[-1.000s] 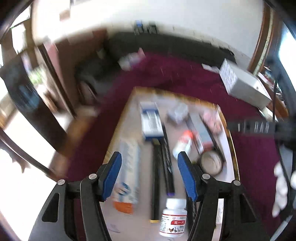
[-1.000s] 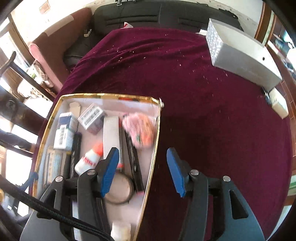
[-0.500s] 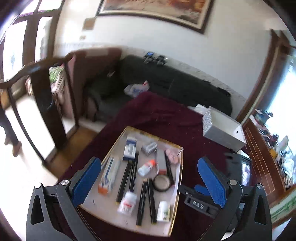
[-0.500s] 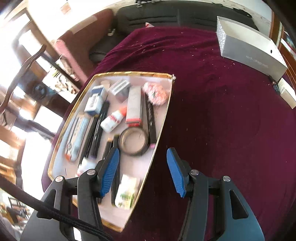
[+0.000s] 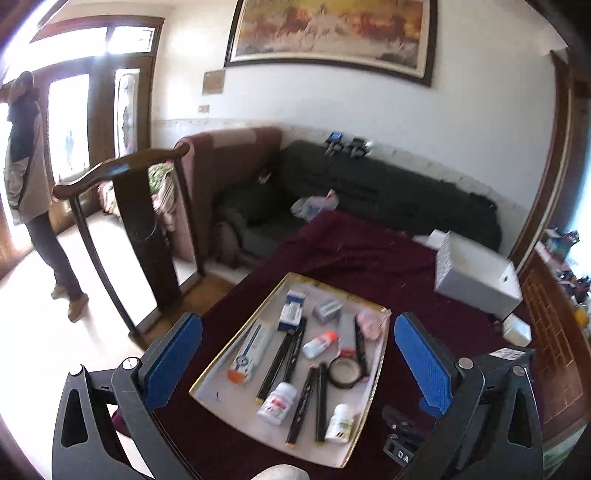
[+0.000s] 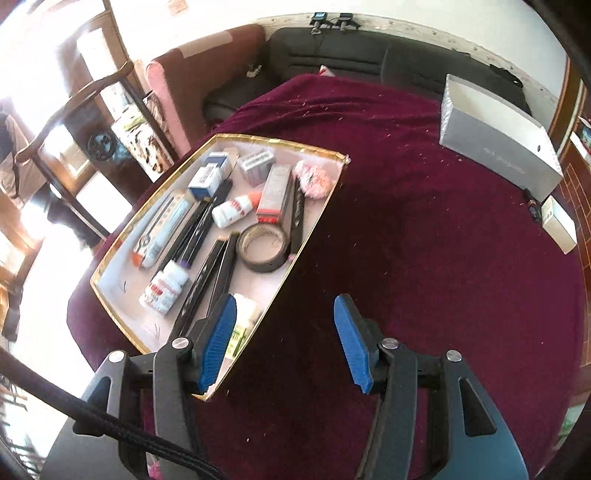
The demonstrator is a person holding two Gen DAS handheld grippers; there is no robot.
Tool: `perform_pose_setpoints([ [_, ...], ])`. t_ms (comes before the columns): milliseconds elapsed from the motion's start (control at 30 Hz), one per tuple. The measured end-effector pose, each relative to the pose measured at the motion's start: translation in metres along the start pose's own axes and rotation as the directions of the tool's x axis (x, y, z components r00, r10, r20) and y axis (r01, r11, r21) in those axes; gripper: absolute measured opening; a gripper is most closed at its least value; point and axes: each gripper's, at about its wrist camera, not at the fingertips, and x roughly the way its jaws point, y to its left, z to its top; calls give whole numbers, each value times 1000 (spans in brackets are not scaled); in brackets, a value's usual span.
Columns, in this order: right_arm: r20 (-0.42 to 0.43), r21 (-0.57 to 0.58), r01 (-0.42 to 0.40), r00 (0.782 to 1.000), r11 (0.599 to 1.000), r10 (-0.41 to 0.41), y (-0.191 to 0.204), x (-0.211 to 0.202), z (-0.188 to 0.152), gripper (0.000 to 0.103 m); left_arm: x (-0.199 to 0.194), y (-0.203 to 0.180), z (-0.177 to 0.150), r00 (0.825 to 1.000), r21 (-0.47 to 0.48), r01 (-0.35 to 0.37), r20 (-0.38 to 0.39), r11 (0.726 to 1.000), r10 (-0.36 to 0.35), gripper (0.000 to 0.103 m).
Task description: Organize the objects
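The gold-rimmed tray (image 6: 306, 236) sits on the maroon-covered table (image 6: 424, 258), taking up the left half of the right wrist view and the lower centre of the left wrist one, and it's packed with light little stuff. The white pill bottle (image 6: 164, 286) and the glue bottle with the orange cap (image 6: 236, 210) are probably hard, smooth plastic lying on their sides, so they'd likely roll or squirt out of a pinch unless grabbed across the middle of the body. The tape roll (image 6: 263, 248) looks stiff and easy to take by its rim, the toothpaste box (image 6: 162, 230) is thin card that would crush if squeezed hard, and the pink fluffy thing (image 6: 313, 179) at the tray's upper right corner is soft. The left tool (image 5: 299, 365) hangs above the tray with its jaws spread fully wide and nothing between them; the right tool (image 6: 286, 341) is half open and empty too, over the tray's lower right edge. The left view shows a person (image 5: 27, 173) standing by the door at upper left and a painting (image 5: 332, 33), which the right view mostly misses. The right view gives a clearer look at the grey box (image 6: 495, 140) at upper right.
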Motion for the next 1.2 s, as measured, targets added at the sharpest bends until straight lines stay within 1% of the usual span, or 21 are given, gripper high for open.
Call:
perform_pose_setpoints([
  [33,-12,-6,-4,1000,1000,4,2,2,-2,54,4,0,-2,1000,0,-5,-12,1000,5,102],
  [100,-29,-21,-11,1000,1000,10,7,6,-6,54,13,2,-9,999,-2,-41,-34,999,41,102],
  [133,-37,-34,-15,999,999,14,11,8,-7,54,18,3,-13,997,4,-60,-49,998,60,102],
  [267,-49,-92,-30,998,995,25,26,10,-14,54,36,12,-25,988,-7,-102,-115,995,100,102],
  [433,-57,-166,-28,998,986,19,45,15,-20,55,48,20,-34,979,1,-141,-145,990,140,102],
  [500,-72,-168,-38,997,985,26,49,19,-21,55,54,25,-35,977,-4,-145,-161,989,142,102],
  [700,-88,-184,-34,996,982,18,57,27,-20,55,72,34,-36,968,-8,-143,-210,990,138,102],
  [1200,-139,-176,-12,990,984,-12,71,47,-18,55,107,52,-36,950,25,-133,-283,991,134,102],
])
